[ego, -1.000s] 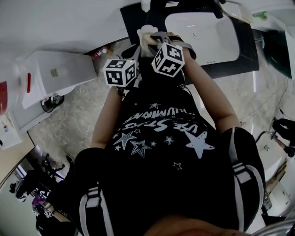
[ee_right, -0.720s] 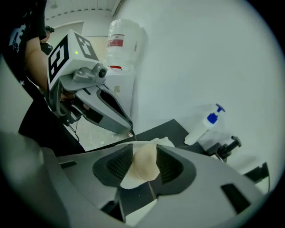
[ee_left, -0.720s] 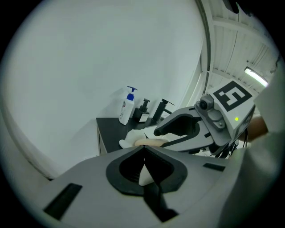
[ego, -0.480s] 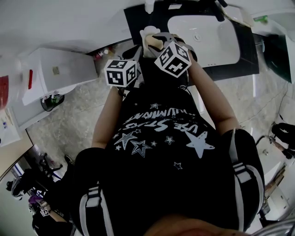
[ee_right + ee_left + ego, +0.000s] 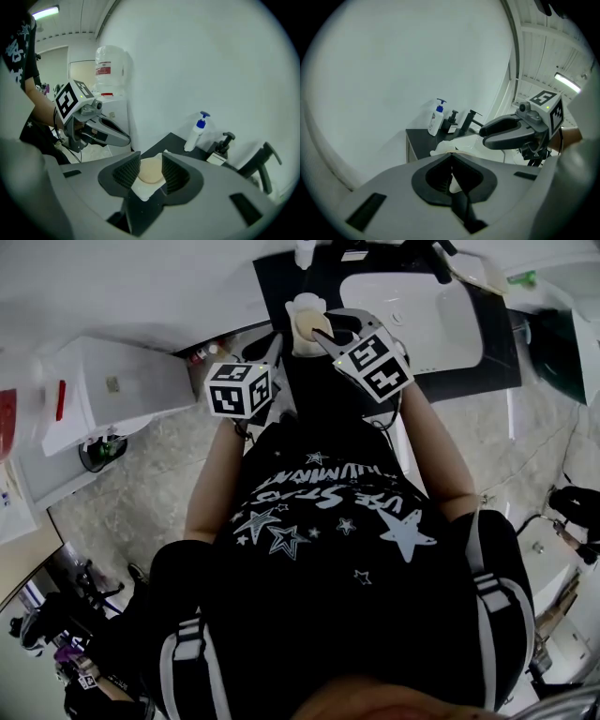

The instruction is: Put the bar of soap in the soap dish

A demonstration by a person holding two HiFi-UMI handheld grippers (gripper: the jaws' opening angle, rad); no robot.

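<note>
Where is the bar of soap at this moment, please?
In the right gripper view, the bar of soap lies in the white soap dish on the dark counter, just beyond the open jaws of the right gripper.

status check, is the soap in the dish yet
Right gripper jaws open, over the soap, not gripping. Left gripper jaws shut, empty. Bar of soap lying in soap dish. No obstruction seen.

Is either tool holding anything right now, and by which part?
Nothing clearly. The right tool is open, jaws astride the soap, which lies in the soap dish. The left tool is shut, apparently empty.
</note>
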